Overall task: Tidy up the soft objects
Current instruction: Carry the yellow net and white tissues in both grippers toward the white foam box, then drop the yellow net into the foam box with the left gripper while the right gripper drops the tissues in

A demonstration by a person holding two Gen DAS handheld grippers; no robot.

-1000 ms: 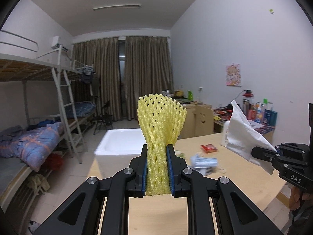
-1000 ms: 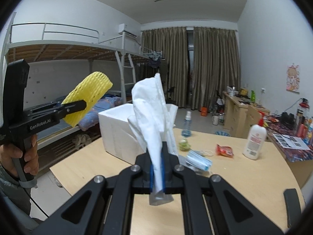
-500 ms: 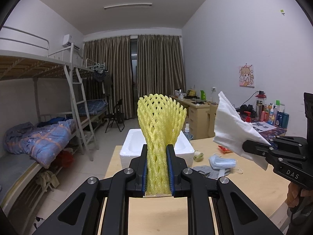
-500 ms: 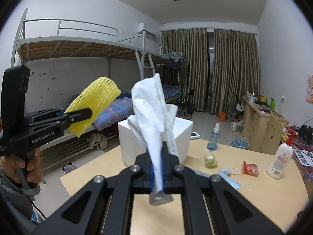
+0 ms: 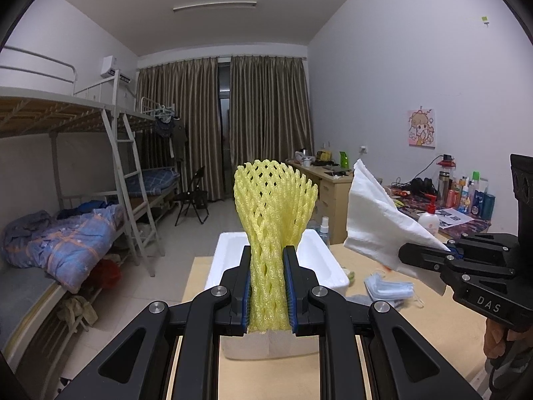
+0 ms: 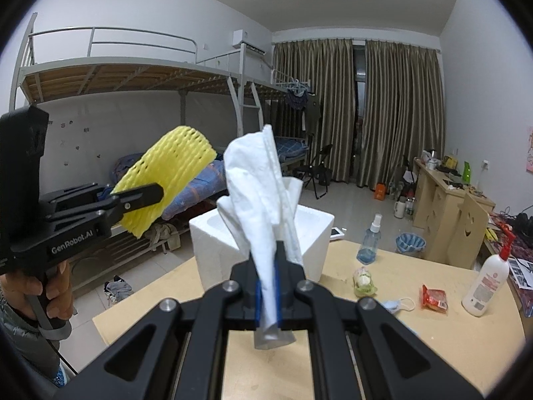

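Observation:
My left gripper (image 5: 269, 286) is shut on a yellow foam fruit net (image 5: 273, 206) that stands upright between its pads. Straight behind it sits a white foam box (image 5: 328, 265) on the wooden table (image 5: 429, 333). My right gripper (image 6: 267, 286) is shut on a crumpled white tissue (image 6: 260, 193), held above the table in front of the same foam box (image 6: 316, 233). In the left wrist view the right gripper (image 5: 404, 253) with the tissue (image 5: 376, 223) is at the right. In the right wrist view the left gripper (image 6: 160, 193) with the net (image 6: 170, 173) is at the left.
On the table lie blue face masks (image 5: 388, 288), a red snack packet (image 6: 434, 298), a white pump bottle (image 6: 486, 281), a small spray bottle (image 6: 369, 243) and a little green item (image 6: 364, 281). Bunk beds (image 5: 66, 200) line the left wall; desks (image 6: 446, 213) stand at the right.
Both grippers have moved toward the foam box, which has shifted toward the middle of each view and looms larger. Each keeps its grip on its soft object.

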